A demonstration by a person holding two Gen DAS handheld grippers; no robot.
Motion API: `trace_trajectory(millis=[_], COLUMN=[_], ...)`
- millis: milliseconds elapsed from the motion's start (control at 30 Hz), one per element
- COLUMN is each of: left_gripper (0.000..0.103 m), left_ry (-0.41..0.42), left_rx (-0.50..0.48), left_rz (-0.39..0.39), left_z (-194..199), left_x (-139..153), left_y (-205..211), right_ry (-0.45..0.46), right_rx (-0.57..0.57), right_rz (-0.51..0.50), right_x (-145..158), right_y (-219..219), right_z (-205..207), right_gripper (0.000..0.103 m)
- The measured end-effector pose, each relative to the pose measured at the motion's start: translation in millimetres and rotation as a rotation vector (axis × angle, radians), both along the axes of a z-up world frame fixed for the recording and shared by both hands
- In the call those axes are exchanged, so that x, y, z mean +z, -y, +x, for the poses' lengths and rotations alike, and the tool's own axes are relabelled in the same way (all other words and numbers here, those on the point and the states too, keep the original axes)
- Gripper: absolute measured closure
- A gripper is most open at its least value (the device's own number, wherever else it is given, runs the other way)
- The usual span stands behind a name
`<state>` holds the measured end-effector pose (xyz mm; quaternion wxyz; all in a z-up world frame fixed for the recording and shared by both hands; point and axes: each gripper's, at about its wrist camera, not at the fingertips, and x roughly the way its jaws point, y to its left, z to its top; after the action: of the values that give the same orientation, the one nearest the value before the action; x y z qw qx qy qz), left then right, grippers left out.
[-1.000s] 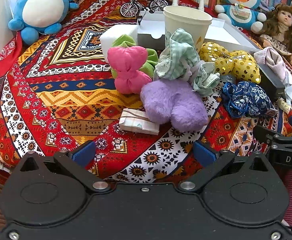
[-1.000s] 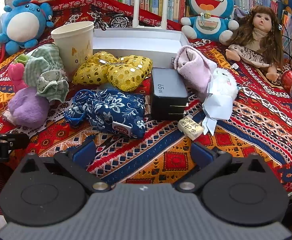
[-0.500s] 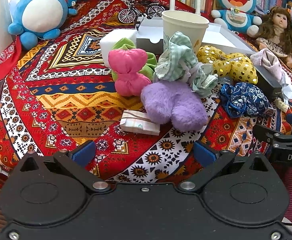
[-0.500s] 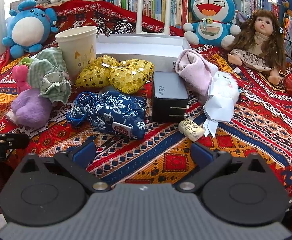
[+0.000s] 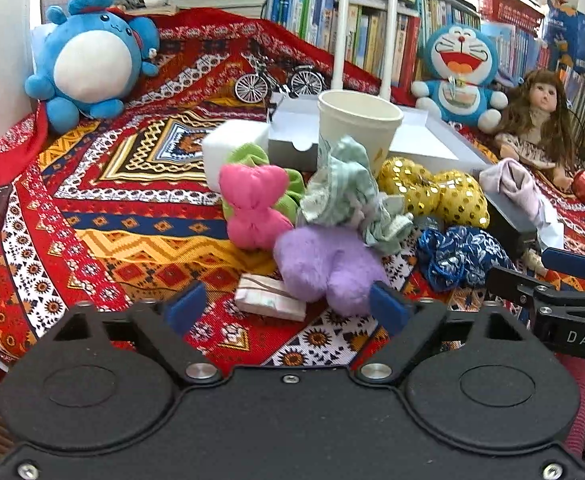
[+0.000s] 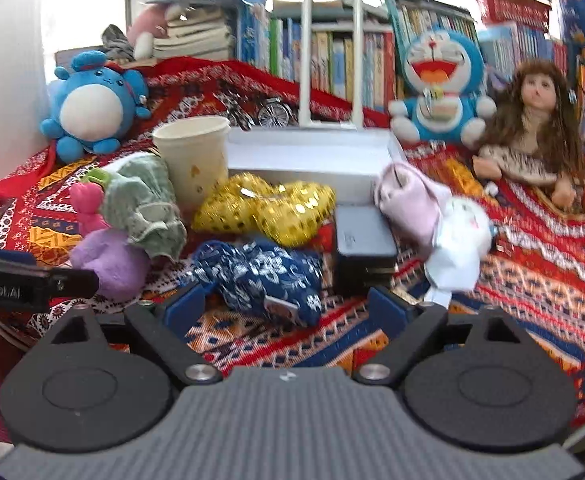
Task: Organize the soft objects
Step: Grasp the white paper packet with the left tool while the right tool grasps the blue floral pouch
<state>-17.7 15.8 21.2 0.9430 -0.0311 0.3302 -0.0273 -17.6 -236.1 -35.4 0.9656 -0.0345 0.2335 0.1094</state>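
Observation:
Soft items lie in a heap on the patterned cloth: a pink bow (image 5: 252, 208), a purple plush piece (image 5: 328, 264), a green checked scrunchie (image 5: 348, 196), a gold sequin bow (image 5: 436, 192), and a blue floral scrunchie (image 5: 460, 256) (image 6: 264, 276). A pale pink cloth (image 6: 408, 200) lies on a dark adapter (image 6: 364, 248). My left gripper (image 5: 284, 308) is open and empty, just short of the purple plush. My right gripper (image 6: 288, 304) is open and empty, its jaws either side of the blue scrunchie's near edge.
A paper cup (image 5: 356, 124) and an open white box (image 6: 312, 156) stand behind the heap. A blue plush (image 5: 88, 60), a Doraemon plush (image 6: 440, 92) and a doll (image 6: 532, 120) sit at the back before bookshelves. A small wrapped packet (image 5: 272, 296) lies by the purple plush.
Both grippers have moved forward toward the heap and tilted up, so more of the bookshelves shows. The right gripper now reaches the blue scrunchie. Nothing has been grasped.

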Motion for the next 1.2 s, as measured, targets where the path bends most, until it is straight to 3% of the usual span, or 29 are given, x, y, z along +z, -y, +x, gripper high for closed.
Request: trace_trajectory(millis=[233, 367, 433, 500, 667, 700, 867, 1200], left_gripper=[0.058, 0.062, 0.063, 0.063, 0.058, 0.056, 0.042, 0.040], left_ry=[-0.004, 0.004, -0.002, -0.017, -0.044, -0.043, -0.027, -0.022], left_rx=[-0.029, -0.022, -0.008, -0.003, -0.009, -0.011, -0.010, 0.010], left_rz=[0.004, 0.035, 0.032, 0.035, 0.023, 0.024, 0.047, 0.054], left_z=[-4.6, -9.3, -8.2, -6.1, -0.6, 0.4, 3.9, 14.2], left_x=[2.6, 3.8, 2.3, -1.3, -10.2, -11.2, -13.8, -21.7], left_y=[-6.0, -9.8, -13.1, -14.0, -10.4, -8.9, -1.6, -1.3], right_ry=[0.011, 0.032, 0.027, 0.014, 0.006, 0.004, -0.015, -0.011], right_rx=[0.003, -0.004, -0.021, -0.025, 0.001, 0.008, 0.031, 0.045], right_rz=[0.011, 0.010, 0.016, 0.019, 0.010, 0.006, -0.010, -0.030], right_x=[2.8, 3.8, 3.6, 2.8, 0.6, -0.2, -4.8, -7.4], right_y=[-2.3, -2.3, -1.6, -1.5, -4.9, -6.4, -15.0, -25.4], right_z=[3.0, 0.5, 1.9, 3.7, 4.4, 5.1, 11.3, 21.1], right_gripper=[0.023, 0.036, 0.047, 0.049, 0.047, 0.038, 0.027, 0.017])
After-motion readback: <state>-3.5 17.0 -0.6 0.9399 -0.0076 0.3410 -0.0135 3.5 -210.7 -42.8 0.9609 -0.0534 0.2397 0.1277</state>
